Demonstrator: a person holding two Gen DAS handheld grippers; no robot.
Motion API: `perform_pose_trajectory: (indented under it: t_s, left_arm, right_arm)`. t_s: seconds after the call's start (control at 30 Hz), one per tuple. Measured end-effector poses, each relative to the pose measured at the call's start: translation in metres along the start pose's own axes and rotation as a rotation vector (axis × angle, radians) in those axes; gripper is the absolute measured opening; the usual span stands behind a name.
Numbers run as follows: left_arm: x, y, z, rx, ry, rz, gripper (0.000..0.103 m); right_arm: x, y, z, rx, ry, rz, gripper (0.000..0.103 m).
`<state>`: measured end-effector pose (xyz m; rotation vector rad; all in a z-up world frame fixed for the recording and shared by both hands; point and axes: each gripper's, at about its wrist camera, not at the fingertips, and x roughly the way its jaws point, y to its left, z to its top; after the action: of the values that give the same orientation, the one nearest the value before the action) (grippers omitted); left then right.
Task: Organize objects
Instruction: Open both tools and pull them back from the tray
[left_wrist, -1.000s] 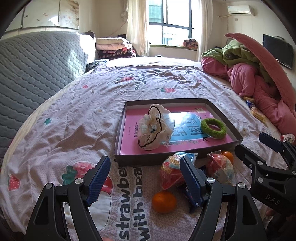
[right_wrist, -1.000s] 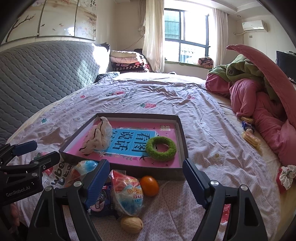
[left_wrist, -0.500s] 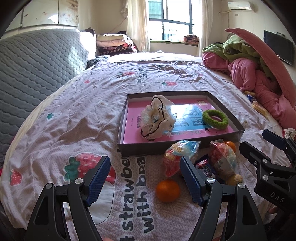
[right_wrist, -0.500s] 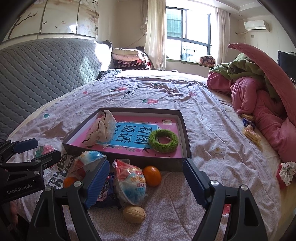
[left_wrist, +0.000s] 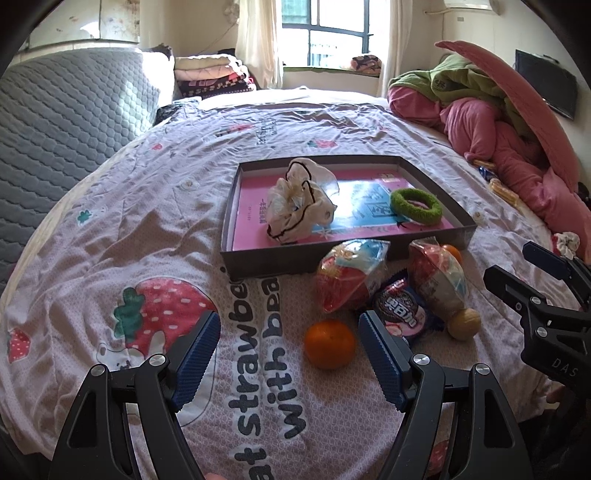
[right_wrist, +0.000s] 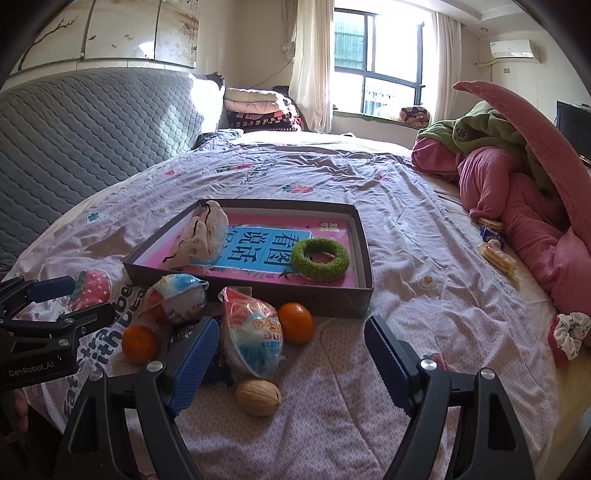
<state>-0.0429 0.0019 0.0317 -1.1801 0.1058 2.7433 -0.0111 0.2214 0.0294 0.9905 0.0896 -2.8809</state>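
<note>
A shallow grey box (left_wrist: 295, 260) (right_wrist: 255, 291) with a pink lining lies on the bed, holding a cream scrunchie (left_wrist: 295, 206) (right_wrist: 201, 240) and a green ring (left_wrist: 415, 206) (right_wrist: 319, 258). In front of it lie two wrapped egg toys (left_wrist: 347, 277) (right_wrist: 255, 332), a dark snack packet (left_wrist: 400, 310), two oranges (left_wrist: 330, 343) (right_wrist: 295, 322) and a walnut (left_wrist: 463, 324) (right_wrist: 258, 398). My left gripper (left_wrist: 290, 352) is open above the sheet, one orange between its fingers, untouched. My right gripper (right_wrist: 286, 362) is open too, over an egg toy and the walnut.
A grey quilted headboard (right_wrist: 85, 125) runs along the left. Pink and green bedding (right_wrist: 517, 166) is heaped at the right, with snack packets (right_wrist: 495, 251) and a floral scrunchie (right_wrist: 567, 334) beside it. Folded blankets (right_wrist: 255, 110) sit by the window.
My left gripper has sunk and tilted down, so the orange now sits between its fingers and the box looks farther up. The right gripper has barely moved.
</note>
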Motion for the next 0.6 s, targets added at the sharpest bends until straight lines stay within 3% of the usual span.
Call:
perform_pose_trajectory:
  t_s: [0.6]
  left_arm:
    - [0.012, -0.013, -0.017, 0.034, 0.058, -0.043, 0.078]
  right_arm:
    - [0.001, 0.002, -0.029, -0.042, 0.064, 0.025, 0.081]
